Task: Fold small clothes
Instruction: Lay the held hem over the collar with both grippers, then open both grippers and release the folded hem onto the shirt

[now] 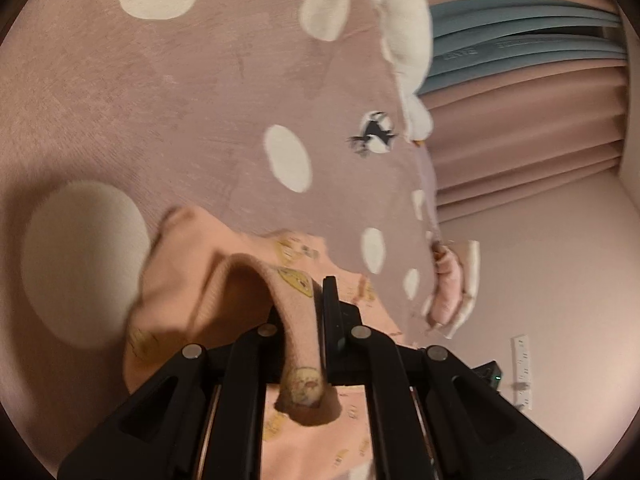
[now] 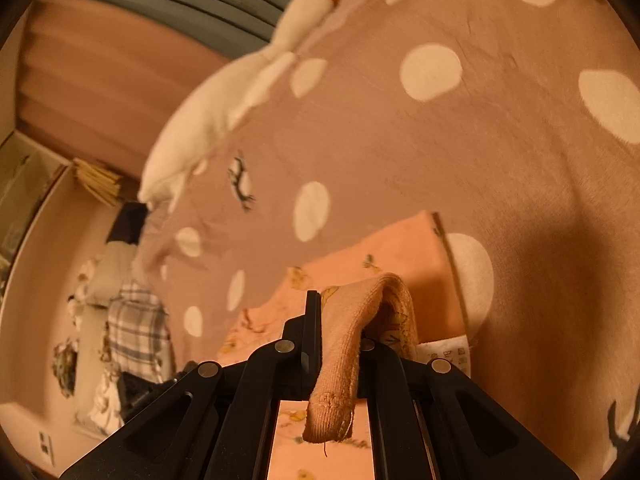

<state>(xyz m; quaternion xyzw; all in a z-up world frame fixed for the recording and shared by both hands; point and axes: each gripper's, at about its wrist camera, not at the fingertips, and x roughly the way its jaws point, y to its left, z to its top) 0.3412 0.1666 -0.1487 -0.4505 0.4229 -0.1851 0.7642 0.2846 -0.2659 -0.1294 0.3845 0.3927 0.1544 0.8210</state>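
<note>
Left gripper [image 1: 306,316] clamped on a ribbed edge of the pink garment [image 1: 192,280], jaws pinching the cloth so that a fold of it stands up between them and a printed end hangs down toward the camera. Right gripper [image 2: 344,320] likewise closed on a ribbed cuff of the same garment [image 2: 400,256], jaws pinching it, the cuff drooping over and down between the black arms. White care label [image 2: 448,352] showing just right of that cuff.

Garment itself spread on the pink bedspread [image 1: 180,128] with large cream dots, close in front of both grippers, small yellow cartoon prints scattered over it. Partly lifted at the held edges, the rest lying flat on the spread.

Plush white goose [image 2: 224,96] with an orange beak lying along the far left edge of the bed in the right view, at the far right edge in the left view [image 1: 408,24]. Pink and grey-blue curtains [image 1: 528,92] beyond the bed. Small pile of folded pink cloth [image 1: 452,288] at the right edge of the bed in the left view. Plaid fabric [image 2: 136,328] and other clutter on the floor at near left in the right view, blurred.
</note>
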